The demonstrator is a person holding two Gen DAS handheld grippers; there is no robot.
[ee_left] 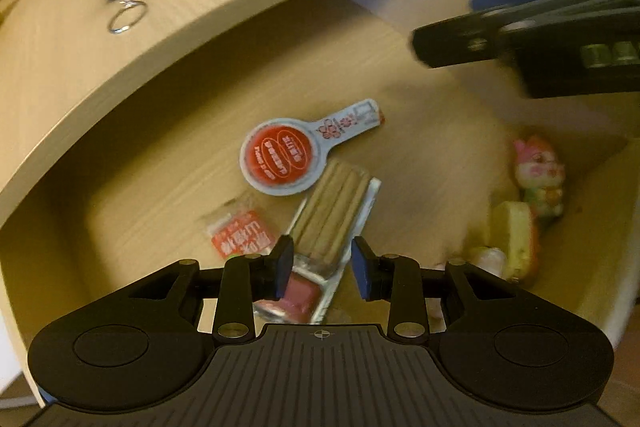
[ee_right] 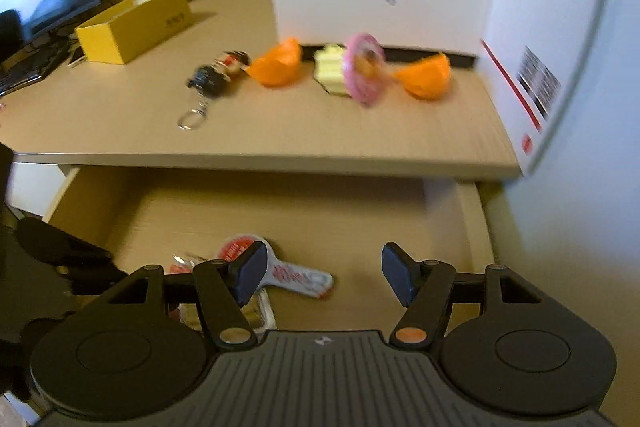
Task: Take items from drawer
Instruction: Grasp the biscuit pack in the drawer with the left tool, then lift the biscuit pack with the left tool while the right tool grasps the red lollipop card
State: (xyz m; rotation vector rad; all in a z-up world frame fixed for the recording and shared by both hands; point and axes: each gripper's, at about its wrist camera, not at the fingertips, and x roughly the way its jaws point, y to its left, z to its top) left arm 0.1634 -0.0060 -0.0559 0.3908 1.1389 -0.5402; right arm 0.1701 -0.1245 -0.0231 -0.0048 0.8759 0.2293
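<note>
Left wrist view: the left claw (ee_left: 322, 265) hangs released over the pale wood-grain drawer (ee_left: 168, 163), its blue pads straddling a glossy clear pack of tan wafer sticks (ee_left: 334, 211) whose long axis runs away from the claw, tilted right. Just beyond lies a flat, paddle-shaped red-and-white sachet (ee_left: 296, 153). The right claw (ee_right: 322, 277) is released, empty, above the drawer.

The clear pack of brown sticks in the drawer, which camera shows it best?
The left wrist view. There the stick pack lies almost whole on the drawer floor, just ahead of the open left gripper. In the right wrist view only a blurred corner of its wrapper shows behind that gripper's finger, so the sticks cannot be made out.
</note>
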